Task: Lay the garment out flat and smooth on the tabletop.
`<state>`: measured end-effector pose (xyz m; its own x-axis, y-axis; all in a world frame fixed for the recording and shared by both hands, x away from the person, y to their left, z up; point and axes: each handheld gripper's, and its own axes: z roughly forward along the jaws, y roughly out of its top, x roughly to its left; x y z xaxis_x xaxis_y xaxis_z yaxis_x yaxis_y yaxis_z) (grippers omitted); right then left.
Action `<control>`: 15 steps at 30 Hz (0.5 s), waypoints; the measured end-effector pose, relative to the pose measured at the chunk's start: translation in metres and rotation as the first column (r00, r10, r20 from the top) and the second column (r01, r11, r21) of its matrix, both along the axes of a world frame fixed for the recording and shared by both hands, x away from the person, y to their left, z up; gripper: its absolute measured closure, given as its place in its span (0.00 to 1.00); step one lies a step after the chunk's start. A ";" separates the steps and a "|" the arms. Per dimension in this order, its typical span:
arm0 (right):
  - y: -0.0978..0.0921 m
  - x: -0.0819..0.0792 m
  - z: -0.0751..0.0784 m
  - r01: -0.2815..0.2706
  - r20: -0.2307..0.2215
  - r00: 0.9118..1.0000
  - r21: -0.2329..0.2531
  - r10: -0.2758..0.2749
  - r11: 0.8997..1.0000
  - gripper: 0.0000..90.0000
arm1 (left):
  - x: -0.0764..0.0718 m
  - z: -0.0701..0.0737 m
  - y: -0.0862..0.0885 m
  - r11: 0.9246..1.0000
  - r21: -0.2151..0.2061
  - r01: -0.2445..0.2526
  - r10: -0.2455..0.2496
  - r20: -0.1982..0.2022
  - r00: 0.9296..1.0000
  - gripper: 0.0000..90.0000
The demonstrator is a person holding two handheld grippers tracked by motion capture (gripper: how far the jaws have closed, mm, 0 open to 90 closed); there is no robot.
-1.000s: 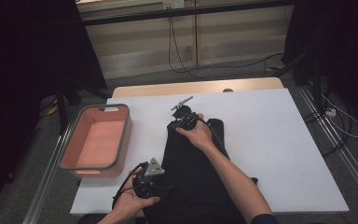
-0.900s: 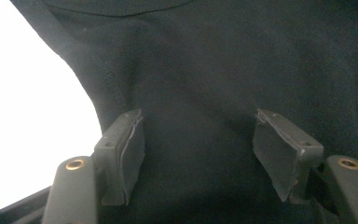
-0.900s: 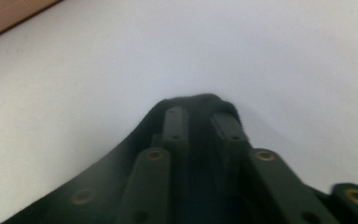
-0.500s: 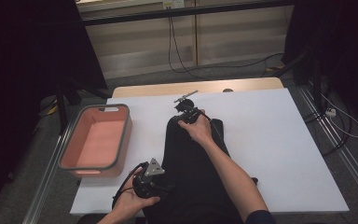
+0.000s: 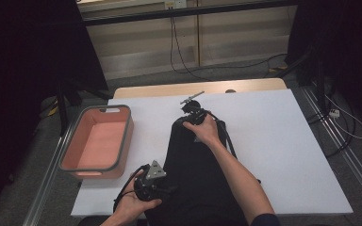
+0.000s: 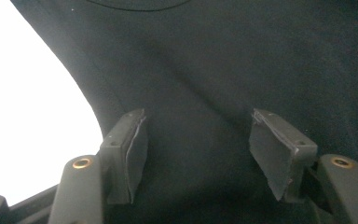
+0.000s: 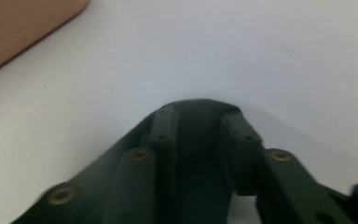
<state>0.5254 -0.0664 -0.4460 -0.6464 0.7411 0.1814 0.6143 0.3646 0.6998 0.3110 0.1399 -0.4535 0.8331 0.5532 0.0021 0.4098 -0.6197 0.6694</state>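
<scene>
Black cloth garment (image 5: 198,165) lies lengthwise on the white table (image 5: 287,155) in the high view, beside an empty pink bin (image 5: 96,143); no folding looks finished.

Left gripper (image 6: 209,154), in its own view, hangs over the fabric with jaws wide apart.

Right gripper (image 7: 198,135), in its view, has jaws pinched on the garment's far edge, which is lifted slightly.

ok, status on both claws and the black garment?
Left claw open over black garment, near end. Right claw pinching garment's far edge. Pink bin sits left, nothing in the way.
</scene>
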 end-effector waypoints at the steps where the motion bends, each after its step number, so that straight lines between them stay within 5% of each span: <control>1: -0.001 -0.002 0.002 -0.002 0.009 1.000 0.004 0.002 1.000 0.72 | 0.000 0.001 0.001 1.000 0.002 0.002 -0.002 0.002 1.000 0.41; 6: -0.017 -0.024 0.017 -0.012 0.074 0.997 0.010 0.011 1.000 0.59 | 0.002 0.005 0.004 1.000 -0.030 -0.008 0.008 0.012 1.000 0.39; 15: -0.075 -0.090 0.027 -0.021 0.120 0.993 0.019 0.018 1.000 0.62 | 0.003 0.009 0.007 0.998 -0.045 -0.044 0.046 0.038 0.998 0.30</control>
<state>0.4355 -0.1410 -0.4189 -0.6788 0.7251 0.1159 0.5181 0.3611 0.7753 0.3136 0.1471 -0.4450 0.8071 0.5903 0.0087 0.4096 -0.5706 0.7118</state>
